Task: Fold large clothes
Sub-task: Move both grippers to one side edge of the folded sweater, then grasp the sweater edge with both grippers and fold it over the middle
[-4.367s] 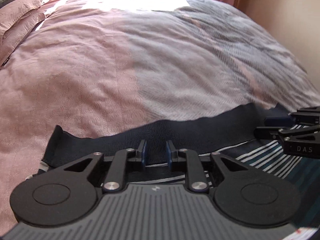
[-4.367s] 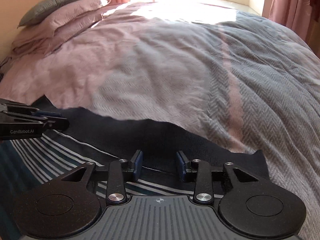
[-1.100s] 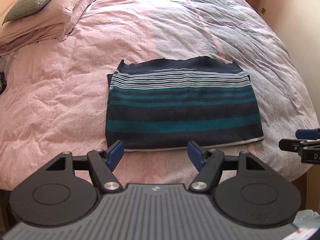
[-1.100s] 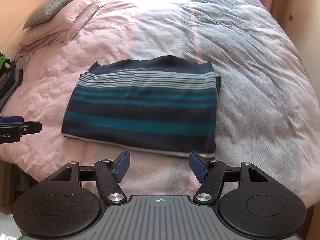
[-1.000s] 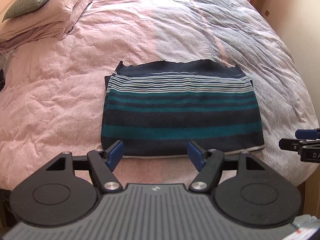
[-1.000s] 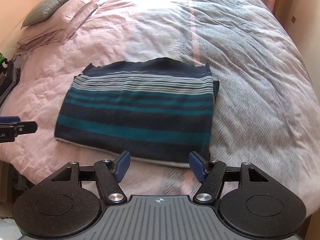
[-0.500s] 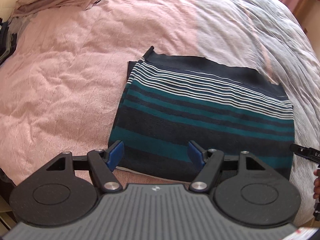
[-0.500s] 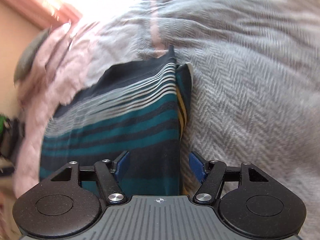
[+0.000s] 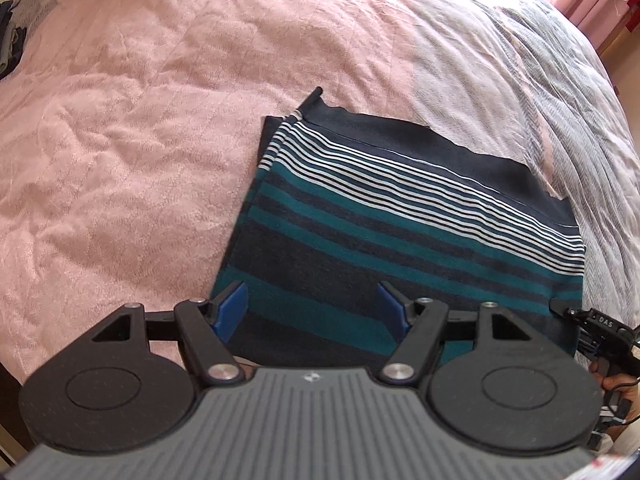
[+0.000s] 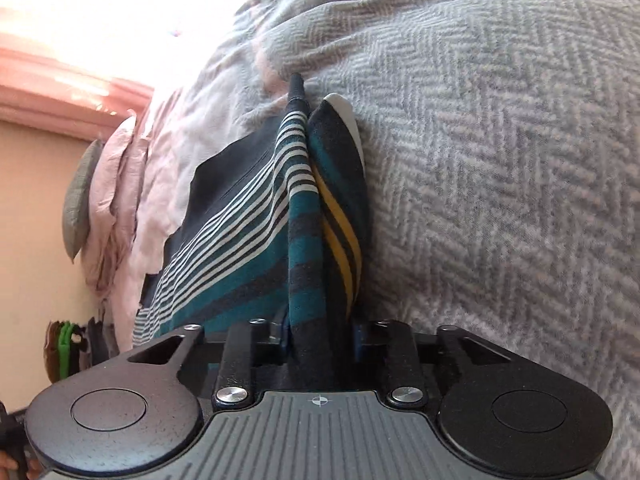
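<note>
A folded knit garment striped in navy, teal and thin white lines [image 9: 400, 216] lies flat on the bed, resting where the pink half of the crumpled duvet [image 9: 120, 140] meets its grey herringbone half [image 10: 500, 160]. The left gripper [image 9: 313, 307] hangs over the garment's near left corner with its blue-padded jaws well apart, one pad just past the left edge, the other above the teal band; nothing is pinched between them. The right gripper [image 10: 320, 338] is at the garment's right edge, its jaws closing on a thick bunch of the folded layers, which fills the gap between the pads. There the fold gapes and shows yellow stripes and a white hem inside. From the left camera that gripper's black tip sits at the garment's near right corner.
</note>
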The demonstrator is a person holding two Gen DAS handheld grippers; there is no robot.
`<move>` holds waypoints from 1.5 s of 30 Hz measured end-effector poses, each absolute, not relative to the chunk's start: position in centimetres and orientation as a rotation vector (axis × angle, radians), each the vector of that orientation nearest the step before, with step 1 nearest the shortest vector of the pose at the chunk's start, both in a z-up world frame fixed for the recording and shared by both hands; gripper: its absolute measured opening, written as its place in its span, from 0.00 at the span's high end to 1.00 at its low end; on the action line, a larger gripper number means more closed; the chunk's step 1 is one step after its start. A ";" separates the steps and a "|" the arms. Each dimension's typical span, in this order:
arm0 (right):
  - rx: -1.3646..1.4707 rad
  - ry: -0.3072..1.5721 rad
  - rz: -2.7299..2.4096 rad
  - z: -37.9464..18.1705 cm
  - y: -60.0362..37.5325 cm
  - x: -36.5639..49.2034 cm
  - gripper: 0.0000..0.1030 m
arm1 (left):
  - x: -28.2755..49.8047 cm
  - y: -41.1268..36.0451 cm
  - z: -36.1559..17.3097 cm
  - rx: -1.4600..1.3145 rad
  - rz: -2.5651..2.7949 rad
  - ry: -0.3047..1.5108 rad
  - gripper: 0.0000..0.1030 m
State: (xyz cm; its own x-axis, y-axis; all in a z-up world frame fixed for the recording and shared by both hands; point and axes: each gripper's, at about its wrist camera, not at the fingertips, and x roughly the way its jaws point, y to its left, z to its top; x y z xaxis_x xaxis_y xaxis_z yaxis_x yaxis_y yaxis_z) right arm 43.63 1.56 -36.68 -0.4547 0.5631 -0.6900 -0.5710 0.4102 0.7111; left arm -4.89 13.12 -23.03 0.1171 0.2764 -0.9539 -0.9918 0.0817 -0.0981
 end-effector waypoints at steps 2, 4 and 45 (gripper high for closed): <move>-0.046 1.550 1.260 -35.0 1.9 42.7 0.86 | -6.0 13.7 -23.2 -0.994 1.196 0.950 0.35; -0.138 1.498 1.181 -32.8 2.7 40.9 0.86 | -7.5 14.5 -23.5 -0.992 1.194 0.953 0.35; -0.538 1.146 0.827 -26.8 7.2 18.7 0.56 | -12.3 20.7 -31.6 -1.269 0.590 0.737 0.39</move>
